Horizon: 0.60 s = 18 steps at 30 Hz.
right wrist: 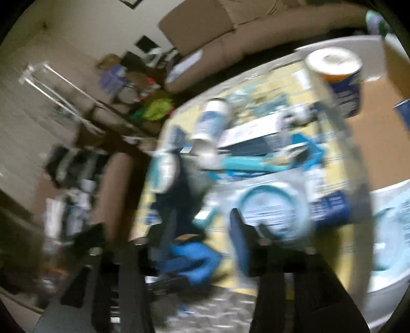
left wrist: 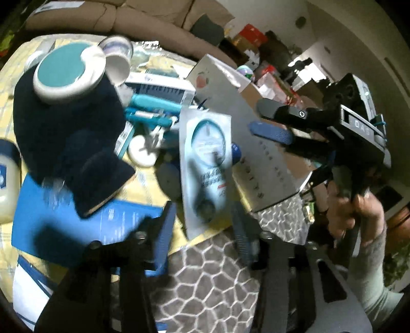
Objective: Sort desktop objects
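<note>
nearest in the left wrist view, the left gripper (left wrist: 202, 230) has its jaws parted with nothing between them, hanging over the patterned rug (left wrist: 205, 287) at the table's edge. just past its fingertips lies a flat blister pack (left wrist: 205, 166) with a pale round window, tilted up against a silver box (left wrist: 258, 143). that pack looks light and stiff, slick plastic on the face, so i'd judge the card edge the better hold, not the bulging bubble (which would probably crush or slip). to its left sit a blue folder (left wrist: 77, 225) and a dark cloth (left wrist: 66, 128) with a teal-topped disc (left wrist: 66, 71) on it, soft and likely to drape if lifted. the right gripper (left wrist: 271, 123) hovers over the silver box, its jaws apart and empty, a hand (left wrist: 356, 212) on its handle. the right wrist view is badly smeared; its jaws stand open over the yellow tabletop (right wrist: 230, 279). farther back, teal tools (left wrist: 151, 110) and a tipped white cup (left wrist: 118, 61) crowd the table, then a beige sofa (left wrist: 153, 18).
</note>
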{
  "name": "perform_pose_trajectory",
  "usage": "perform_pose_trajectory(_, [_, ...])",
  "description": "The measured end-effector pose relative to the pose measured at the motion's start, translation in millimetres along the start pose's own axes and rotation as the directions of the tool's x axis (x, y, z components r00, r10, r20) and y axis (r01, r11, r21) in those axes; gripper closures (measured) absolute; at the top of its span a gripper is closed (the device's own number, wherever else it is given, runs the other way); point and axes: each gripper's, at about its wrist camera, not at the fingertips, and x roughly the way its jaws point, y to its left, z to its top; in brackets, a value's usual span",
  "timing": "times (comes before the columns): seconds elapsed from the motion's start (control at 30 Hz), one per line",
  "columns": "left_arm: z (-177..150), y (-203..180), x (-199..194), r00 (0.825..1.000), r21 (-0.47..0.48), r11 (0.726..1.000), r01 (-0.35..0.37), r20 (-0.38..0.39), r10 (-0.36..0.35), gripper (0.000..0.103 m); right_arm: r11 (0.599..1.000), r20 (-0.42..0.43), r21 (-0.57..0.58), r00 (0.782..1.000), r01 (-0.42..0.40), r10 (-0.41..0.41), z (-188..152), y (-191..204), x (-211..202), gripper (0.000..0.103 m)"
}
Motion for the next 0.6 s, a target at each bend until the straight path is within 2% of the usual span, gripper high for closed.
perform_pose_trajectory(0.1, [-3.8,-5.0,9.1,1.000,0.028,1.000,0.002,0.010,-0.003,0.046,0.994,-0.023,-0.067,0.996,0.084,-0.086,-10.3,-0.2,4.5,0.045])
perform_pose_trajectory(0.17, [-3.5,-14.0,17.5,1.000,0.068,0.998,-0.008,0.024,0.006,0.039,0.981,-0.048,-0.129,0.987,0.143,-0.151,-16.8,0.6,13.3,0.045])
perform_pose_trajectory(0.27, [-5.1,-26.7,32.6,1.000,0.127,0.992,-0.028,0.018,0.026,0.033,0.928,-0.044,-0.241,0.952,0.284,-0.303,-27.4,4.1,26.1,0.043])
perform_pose_trajectory(0.3, [-5.9,-28.3,35.8,0.999,0.139,0.990,-0.035,0.012,0.033,0.032,0.917,-0.044,-0.255,0.944,0.307,-0.328,-29.6,4.0,29.1,0.041])
perform_pose_trajectory(0.4, [-9.4,-32.5,49.2,0.998,0.173,0.983,-0.064,-0.004,0.066,0.028,0.889,-0.047,-0.292,0.923,0.354,-0.383,-34.9,-0.5,39.5,0.034])
perform_pose_trajectory(0.5, [-12.3,-28.9,57.8,0.997,0.178,0.981,-0.077,-0.012,0.081,0.024,0.850,-0.044,-0.331,0.893,0.410,-0.448,-36.1,-3.3,52.6,0.026])
perform_pose_trajectory(0.6, [-15.0,-23.1,64.2,0.996,0.164,0.983,-0.077,-0.024,0.082,0.022,0.846,-0.070,-0.331,0.884,0.417,-0.463,-36.2,-10.7,68.5,0.019])
